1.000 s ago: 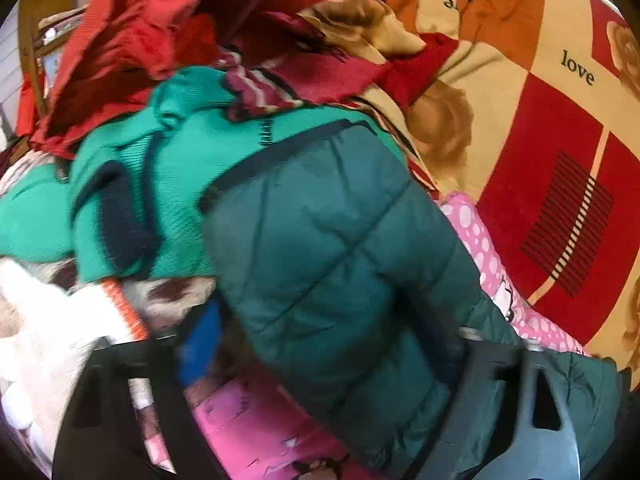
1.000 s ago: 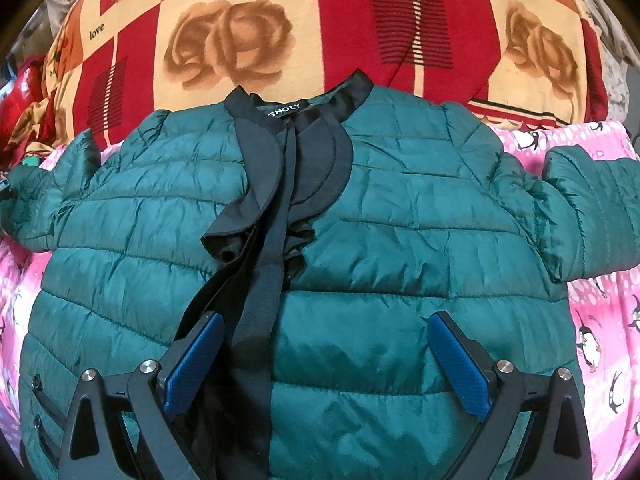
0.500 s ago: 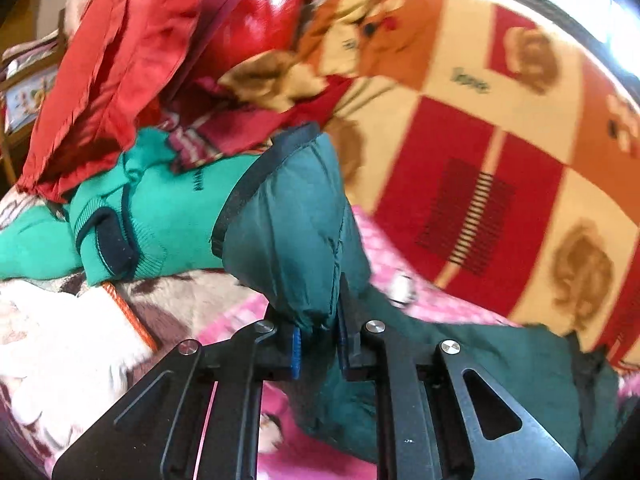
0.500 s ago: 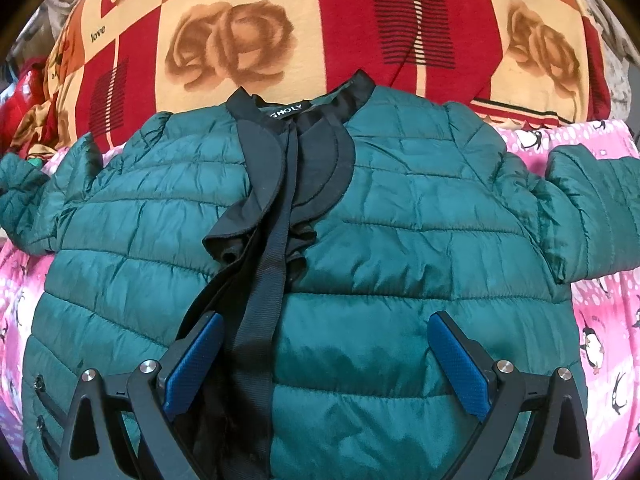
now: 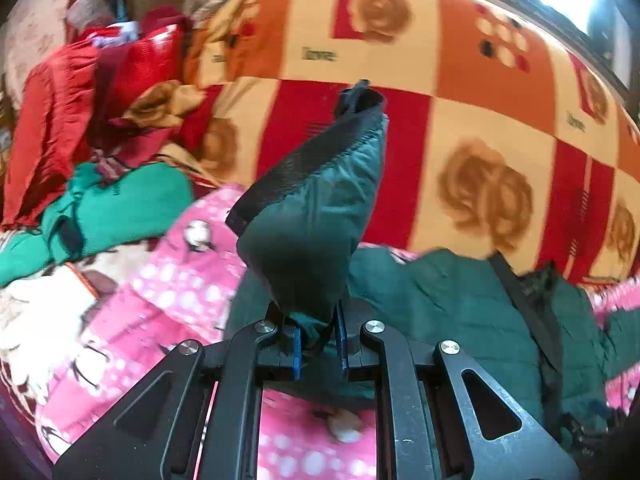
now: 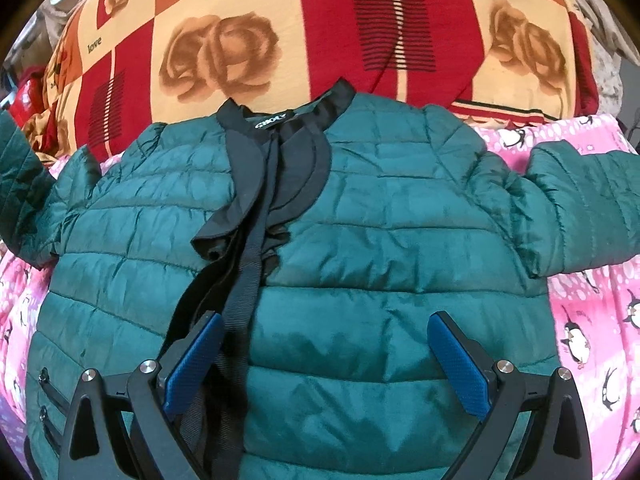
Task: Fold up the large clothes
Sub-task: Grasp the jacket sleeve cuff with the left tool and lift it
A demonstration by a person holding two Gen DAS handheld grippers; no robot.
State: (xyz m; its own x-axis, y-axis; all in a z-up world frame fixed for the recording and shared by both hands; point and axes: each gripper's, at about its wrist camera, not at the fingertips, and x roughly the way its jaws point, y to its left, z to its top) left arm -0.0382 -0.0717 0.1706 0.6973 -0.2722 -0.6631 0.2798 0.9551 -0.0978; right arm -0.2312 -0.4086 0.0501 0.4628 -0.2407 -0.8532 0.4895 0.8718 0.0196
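Observation:
A dark green quilted jacket [image 6: 360, 240] with black collar and front trim lies face up on a pink penguin-print sheet [image 6: 592, 320]. My right gripper [image 6: 324, 360] is open, its blue pads apart just above the jacket's lower front, holding nothing. My left gripper [image 5: 318, 344] is shut on the jacket's left sleeve [image 5: 312, 216], lifted off the bed with its black cuff standing up. The jacket's body [image 5: 460, 304] lies to the right in the left wrist view. The raised sleeve [image 6: 20, 184] shows at the far left edge of the right wrist view.
A red, orange and cream rose-print blanket [image 6: 320, 32] covers the bed behind the jacket. A pile of clothes sits at the left: a bright green sweater [image 5: 120, 204], red garments [image 5: 60, 120] and a white fuzzy piece [image 5: 36, 320].
My left gripper closed on the sleeve, lifted it and swung it right, toward the jacket's body. The right gripper has stayed still and open.

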